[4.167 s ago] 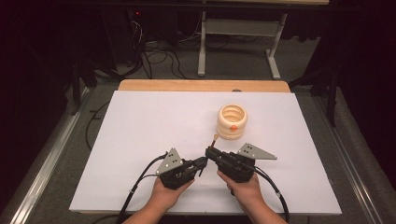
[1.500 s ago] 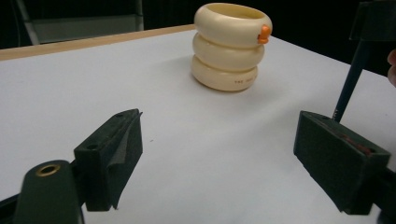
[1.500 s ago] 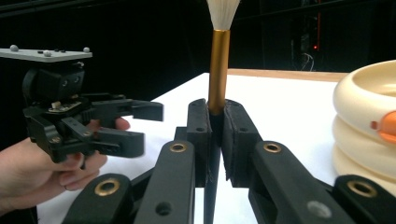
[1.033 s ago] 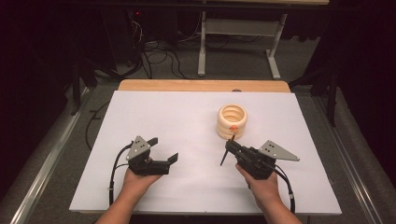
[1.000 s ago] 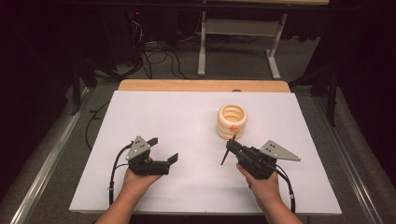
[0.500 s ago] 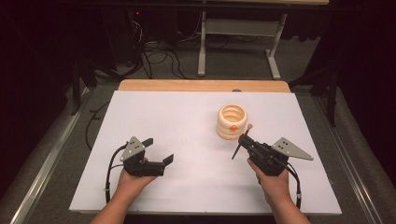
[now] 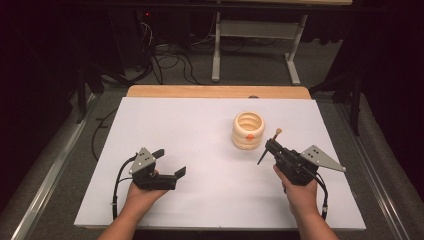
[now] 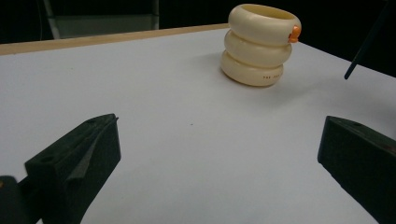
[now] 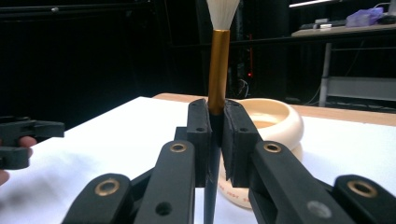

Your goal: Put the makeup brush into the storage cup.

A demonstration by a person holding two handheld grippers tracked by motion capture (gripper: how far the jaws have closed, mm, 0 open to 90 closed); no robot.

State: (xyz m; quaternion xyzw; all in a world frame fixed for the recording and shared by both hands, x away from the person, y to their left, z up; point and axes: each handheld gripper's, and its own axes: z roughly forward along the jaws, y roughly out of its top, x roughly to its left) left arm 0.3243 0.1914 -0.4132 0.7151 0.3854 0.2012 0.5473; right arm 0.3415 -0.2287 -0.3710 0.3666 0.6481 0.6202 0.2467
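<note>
Gripping a brush [image 9: 218, 51] by its dark handle, we have the right gripper [image 9: 215, 135] clamped tight, the pads pressing just below the gold collar so the pale bristles stand up above the jaws. From the high view the brush [image 7: 268, 146] sits slanted in the right gripper [image 7: 274, 148], its bristle end up near the cream ringed holder [image 7: 248, 130] and its dark tip angled down toward the white table [image 7: 200, 130]. We judge the step in hand as carrying the brush to the holder; the next move calls for lifting it over the holder's open mouth, turning it upright and lowering it in before letting go. Our left gripper [image 7: 170, 162] rests well to the left of the holder, jaws spread wide with nothing between them, the holder [image 8: 260, 44] standing far ahead.
</note>
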